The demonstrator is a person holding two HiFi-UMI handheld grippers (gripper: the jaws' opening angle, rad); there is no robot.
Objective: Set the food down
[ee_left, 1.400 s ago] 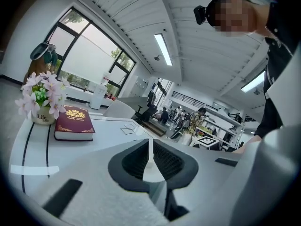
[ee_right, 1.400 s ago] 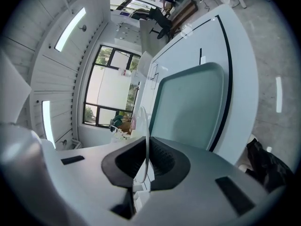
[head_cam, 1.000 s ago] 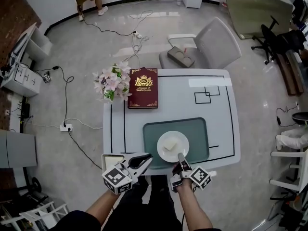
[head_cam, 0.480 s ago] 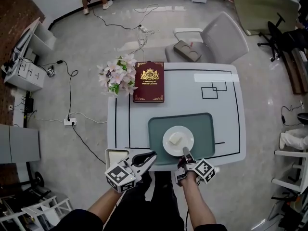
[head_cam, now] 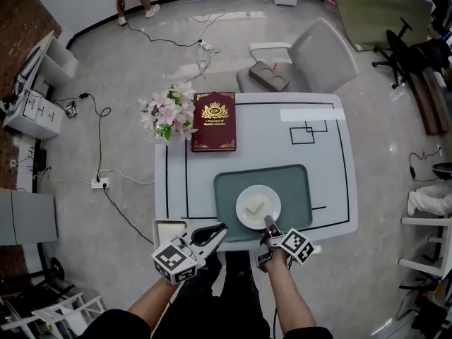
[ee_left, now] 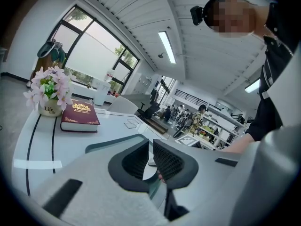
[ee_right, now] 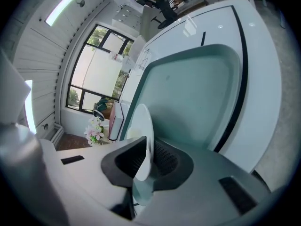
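Note:
A white plate [head_cam: 258,207] with a pale block of food [head_cam: 255,205] on it is over the green placemat [head_cam: 293,182] at the table's front. My right gripper [head_cam: 268,222] is shut on the plate's near rim. In the right gripper view the rim [ee_right: 142,126] sits pinched between the pads of the right gripper [ee_right: 146,147]. Whether the plate rests on the mat I cannot tell. My left gripper [head_cam: 212,233] hovers at the table's front edge, left of the plate. Its jaws are shut with nothing between them, as the left gripper [ee_left: 150,147] shows in its own view.
A dark red book [head_cam: 214,121] and a pot of pink flowers [head_cam: 166,111] stand at the table's far left. A small white tray [head_cam: 168,230] sits at the front left corner. A grey chair [head_cam: 311,62] stands behind the table. Cables lie on the floor to the left.

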